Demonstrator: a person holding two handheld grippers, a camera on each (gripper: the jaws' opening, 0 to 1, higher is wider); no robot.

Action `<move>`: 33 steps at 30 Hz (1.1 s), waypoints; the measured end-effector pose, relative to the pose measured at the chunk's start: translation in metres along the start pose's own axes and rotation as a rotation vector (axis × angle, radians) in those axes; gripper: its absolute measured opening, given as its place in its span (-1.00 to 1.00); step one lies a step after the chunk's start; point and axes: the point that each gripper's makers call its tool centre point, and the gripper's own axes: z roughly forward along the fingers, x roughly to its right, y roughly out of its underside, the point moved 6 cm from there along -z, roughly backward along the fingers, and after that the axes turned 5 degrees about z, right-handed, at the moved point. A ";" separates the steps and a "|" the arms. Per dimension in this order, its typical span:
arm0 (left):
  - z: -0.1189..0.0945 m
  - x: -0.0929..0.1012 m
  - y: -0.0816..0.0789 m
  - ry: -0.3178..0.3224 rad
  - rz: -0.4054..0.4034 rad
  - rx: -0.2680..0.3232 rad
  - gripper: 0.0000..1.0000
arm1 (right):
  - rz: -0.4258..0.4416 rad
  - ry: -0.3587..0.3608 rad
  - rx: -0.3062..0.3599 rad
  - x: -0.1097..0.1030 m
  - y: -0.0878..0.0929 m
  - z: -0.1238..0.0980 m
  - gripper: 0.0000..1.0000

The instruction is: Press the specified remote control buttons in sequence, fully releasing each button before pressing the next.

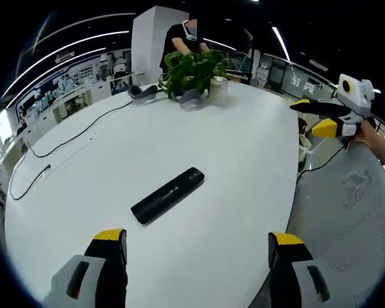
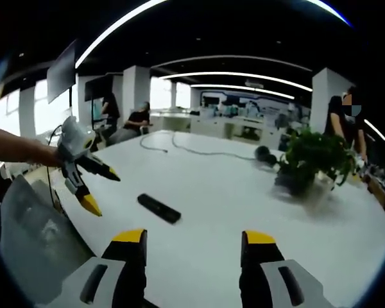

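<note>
in the left gripper view your left tongs [image 1: 196, 247] hang apart above the white bench [image 1: 244, 167], the black remote [image 1: 167, 195] lying flat just ahead. in the right gripper view your right tongs [image 2: 194, 244] gape too, remote [image 2: 158, 208] ahead-left.

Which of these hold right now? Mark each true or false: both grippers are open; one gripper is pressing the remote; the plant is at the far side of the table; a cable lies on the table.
1. Both grippers are open: true; the left gripper and right gripper hold nothing.
2. A gripper is pressing the remote: false; it lies untouched, both grippers apart from it.
3. The plant is at the table's far side: true.
4. A cable lies on the table: true.
</note>
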 end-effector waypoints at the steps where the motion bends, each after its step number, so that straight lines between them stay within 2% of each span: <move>1: 0.001 0.000 0.000 0.001 0.001 -0.002 0.91 | 0.001 0.001 0.000 0.000 0.000 0.000 0.12; 12: 0.010 -0.002 0.005 0.011 0.022 -0.038 0.90 | 0.002 0.027 -0.002 0.004 0.000 -0.001 0.16; 21: 0.014 -0.012 0.009 0.006 0.073 -0.075 0.90 | -0.034 0.067 -0.028 0.005 0.001 -0.002 0.16; 33: 0.022 -0.021 0.008 0.019 0.129 -0.111 0.90 | -0.026 0.063 -0.051 0.005 0.004 0.000 0.11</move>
